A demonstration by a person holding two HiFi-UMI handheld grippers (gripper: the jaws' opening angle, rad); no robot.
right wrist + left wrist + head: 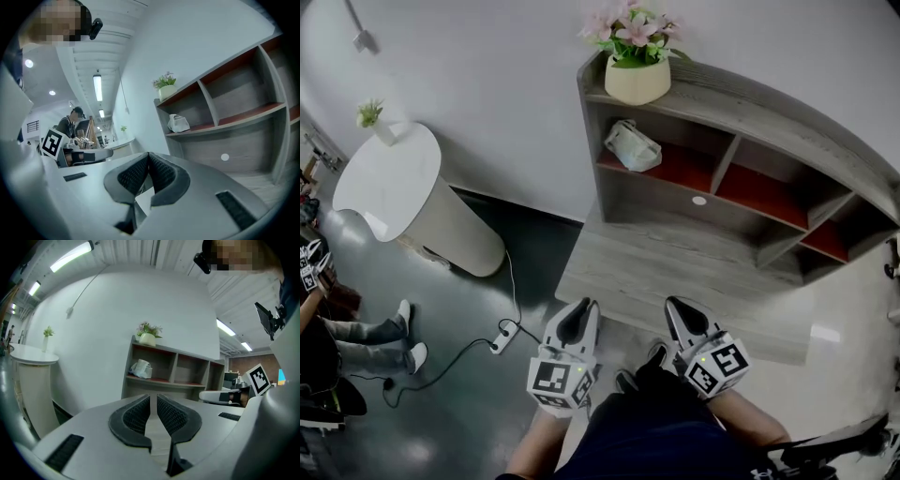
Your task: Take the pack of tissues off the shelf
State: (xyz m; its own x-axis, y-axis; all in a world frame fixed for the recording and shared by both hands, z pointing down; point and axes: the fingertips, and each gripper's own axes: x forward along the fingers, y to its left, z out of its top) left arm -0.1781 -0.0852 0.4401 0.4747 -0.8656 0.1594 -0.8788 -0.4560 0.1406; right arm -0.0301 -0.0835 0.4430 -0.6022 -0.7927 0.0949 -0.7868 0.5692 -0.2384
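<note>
Tissue pack: crinkled soft plastic, lying on shelf.
Shelf: grey wood grain, red-lined compartments.
Left tongs: ribbed black pads, slim gap, empty.
Right tongs: tips together, empty.

**Way to the shelf front is open; the narrow places are inside the compartments.**

The low wooden platform in front of the shelf has nothing on it, and the space above it is free up to the open compartments. In the upper left compartment the pack of tissues sits at the left side. To its right the red board is free as far as the upright divider, and the top board closes the room above. A flower pot stands on the shelf top, just over this compartment. A white round counter stands well apart to the left. A power strip with its cable lies on the floor near the platform's corner.
</note>
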